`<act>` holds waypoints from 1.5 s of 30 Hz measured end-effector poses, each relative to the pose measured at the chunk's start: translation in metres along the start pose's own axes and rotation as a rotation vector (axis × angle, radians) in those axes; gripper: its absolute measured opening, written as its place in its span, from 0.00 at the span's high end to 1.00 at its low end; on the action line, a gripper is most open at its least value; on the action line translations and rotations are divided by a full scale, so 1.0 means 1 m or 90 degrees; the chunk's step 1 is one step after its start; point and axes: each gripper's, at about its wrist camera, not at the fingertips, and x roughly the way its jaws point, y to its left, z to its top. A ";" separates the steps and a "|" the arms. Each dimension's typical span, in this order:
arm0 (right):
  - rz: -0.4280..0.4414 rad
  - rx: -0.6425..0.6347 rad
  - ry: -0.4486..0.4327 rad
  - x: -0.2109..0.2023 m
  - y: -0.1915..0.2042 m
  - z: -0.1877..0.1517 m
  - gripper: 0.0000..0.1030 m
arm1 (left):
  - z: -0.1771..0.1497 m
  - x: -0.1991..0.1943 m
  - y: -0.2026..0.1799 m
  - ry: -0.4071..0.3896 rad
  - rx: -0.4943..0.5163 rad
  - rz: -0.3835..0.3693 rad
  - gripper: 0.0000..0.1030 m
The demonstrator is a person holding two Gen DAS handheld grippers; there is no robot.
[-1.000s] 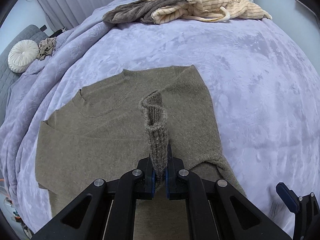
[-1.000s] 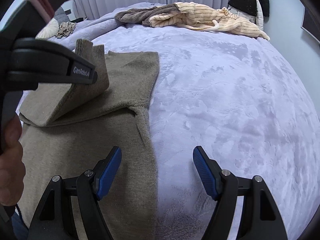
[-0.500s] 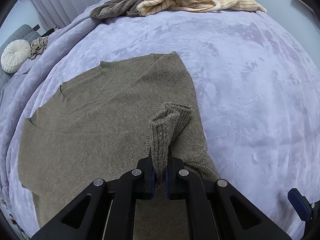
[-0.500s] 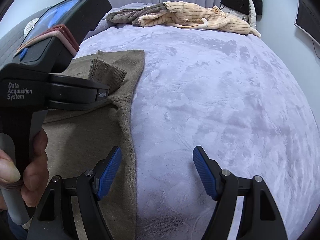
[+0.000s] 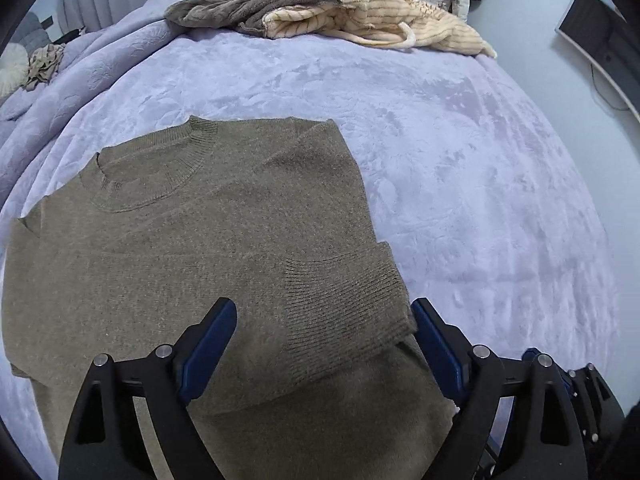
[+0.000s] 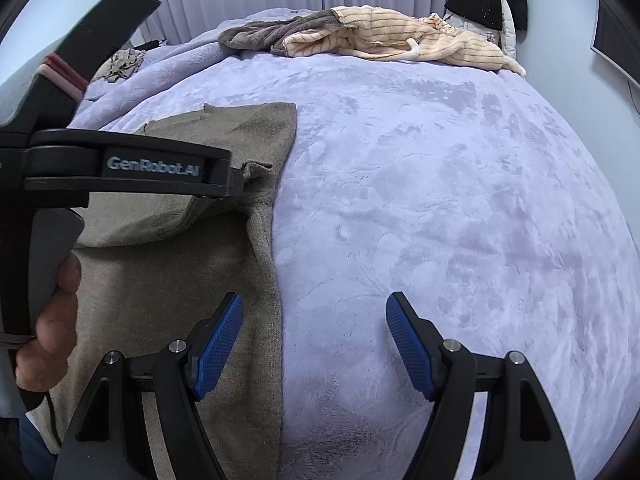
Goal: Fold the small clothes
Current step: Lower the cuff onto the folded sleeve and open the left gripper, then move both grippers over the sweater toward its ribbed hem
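Observation:
An olive-brown knit sweater [image 5: 192,248] lies flat on the lilac bedspread [image 5: 460,168], collar toward the far left. Its right sleeve is folded across the body, with the ribbed cuff [image 5: 344,312] lying loose between the fingers of my left gripper [image 5: 324,344], which is open just above it. My right gripper [image 6: 314,344] is open and empty over the sweater's right edge [image 6: 264,280] and the bare bedspread. The left gripper's body shows in the right wrist view [image 6: 120,168] and hides part of the sweater.
A pile of cream striped and grey-brown clothes [image 5: 332,12] lies at the far edge of the bed. A crumpled beige garment [image 5: 44,64] and a round white cushion sit far left. A dark screen [image 5: 600,36] hangs on the right wall.
My left gripper has lowered the sleeve onto the sweater's body and opened, letting the cuff go. The right gripper has stayed open and hardly moved.

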 end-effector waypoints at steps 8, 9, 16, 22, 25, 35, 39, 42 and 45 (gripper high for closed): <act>0.080 0.001 -0.069 -0.018 0.023 0.034 0.25 | 0.001 -0.045 0.074 -0.079 -0.034 0.048 0.14; 0.102 -0.001 -0.074 -0.016 0.030 0.040 0.25 | 0.002 -0.041 0.086 -0.077 -0.047 0.068 0.14; 0.175 0.007 0.041 0.056 0.066 0.051 0.25 | -0.028 -0.009 0.188 -0.024 -0.164 0.163 0.14; 0.155 0.010 0.069 0.066 0.065 0.046 0.26 | -0.049 -0.012 0.228 -0.021 -0.205 0.122 0.14; 0.164 -0.010 0.026 0.046 0.075 0.059 0.25 | -0.035 -0.033 0.228 -0.076 -0.187 0.091 0.14; 0.113 -0.022 0.088 0.110 0.082 0.082 0.26 | -0.035 0.005 0.304 -0.046 -0.228 0.011 0.14; 0.113 -0.038 0.065 0.093 0.087 0.088 0.25 | -0.028 -0.026 0.314 -0.102 -0.233 -0.082 0.14; 0.119 -0.042 0.034 0.087 0.088 0.108 0.25 | -0.012 -0.023 0.324 -0.104 -0.232 -0.092 0.14; 0.101 -0.051 0.038 0.107 0.092 0.132 0.25 | 0.008 0.008 0.334 -0.052 -0.228 -0.060 0.14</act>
